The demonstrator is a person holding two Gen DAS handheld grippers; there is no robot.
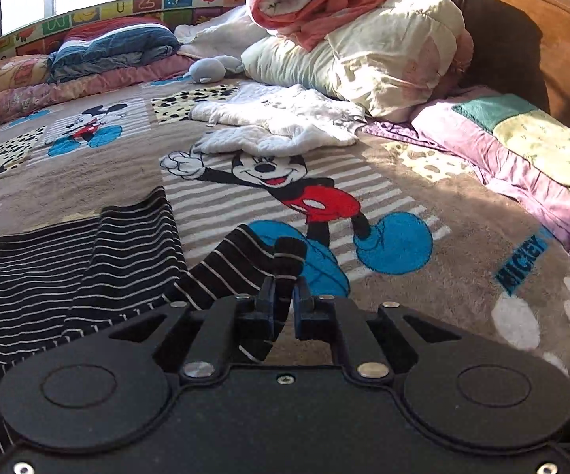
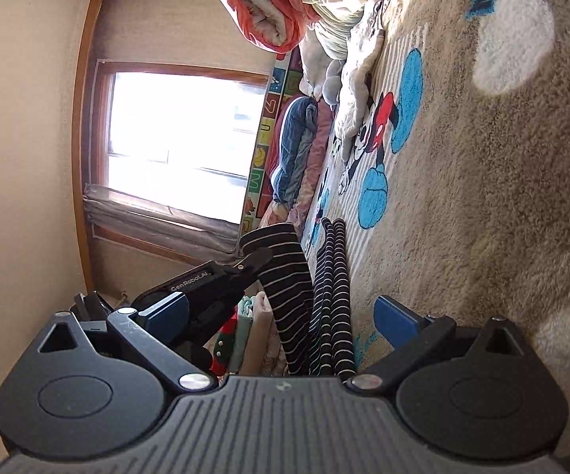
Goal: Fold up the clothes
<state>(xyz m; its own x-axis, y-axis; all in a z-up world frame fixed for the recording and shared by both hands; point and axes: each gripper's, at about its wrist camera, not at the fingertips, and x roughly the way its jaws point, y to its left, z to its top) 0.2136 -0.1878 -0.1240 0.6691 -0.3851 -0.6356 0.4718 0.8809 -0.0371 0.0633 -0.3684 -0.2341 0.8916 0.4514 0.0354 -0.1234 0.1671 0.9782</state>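
A black top with thin white stripes (image 1: 67,276) lies spread on the Mickey Mouse blanket (image 1: 423,181) at the left. One of its sleeves (image 1: 237,260) runs up to my left gripper (image 1: 285,296). The narrow jaws are shut on the sleeve, and its cuff (image 1: 289,251) stands up above the fingertips. In the right wrist view, which is rolled sideways, the left gripper (image 2: 259,256) holds that sleeve (image 2: 285,276) lifted off the bed beside the folded striped body (image 2: 334,296). My right gripper (image 2: 285,316) stands wide open, its blue pads (image 2: 397,318) apart, with no cloth touching them.
A white quilted garment (image 1: 285,126) lies beyond the top. Rolled quilts (image 1: 364,39) are piled against the wooden headboard (image 1: 542,47), and a purple pillow (image 1: 522,150) lies at the right. Bedding lines the far edge (image 1: 115,47). A bright window (image 2: 182,150) faces the bed, and more clothes (image 2: 245,331) lie below the left gripper.
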